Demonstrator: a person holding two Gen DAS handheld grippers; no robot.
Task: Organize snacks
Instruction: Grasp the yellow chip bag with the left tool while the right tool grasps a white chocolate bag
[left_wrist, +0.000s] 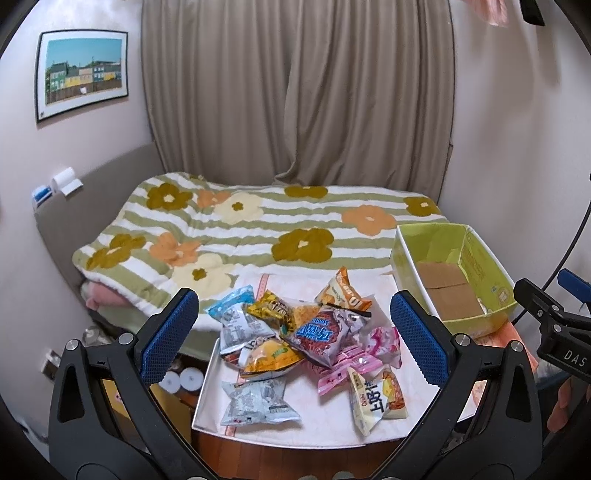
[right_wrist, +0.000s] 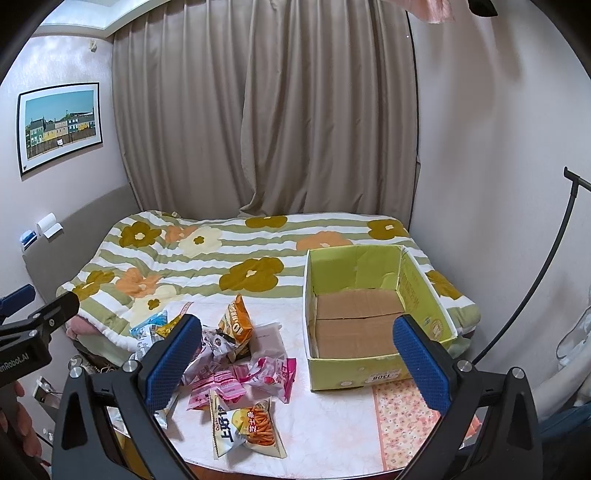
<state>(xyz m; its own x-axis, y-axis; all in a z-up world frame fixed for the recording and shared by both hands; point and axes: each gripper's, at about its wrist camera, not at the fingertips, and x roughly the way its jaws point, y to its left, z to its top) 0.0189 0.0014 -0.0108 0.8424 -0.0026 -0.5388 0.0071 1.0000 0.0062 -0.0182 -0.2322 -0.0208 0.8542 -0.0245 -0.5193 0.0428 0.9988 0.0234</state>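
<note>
Snack packets (left_wrist: 295, 343) heaped on the white counter (left_wrist: 325, 428), directly ahead of and below the left tongs (left_wrist: 293, 332), no single long axis; roughly a dozen packets, exact count unclear in the overlap. One green cardboard box (right_wrist: 369, 317), empty, sits right of the heap, straight ahead of the right tongs (right_wrist: 297, 362). Left tongs nearer the heap, right nearer the box. Both tongs released, holding nothing, apart from everything
</note>
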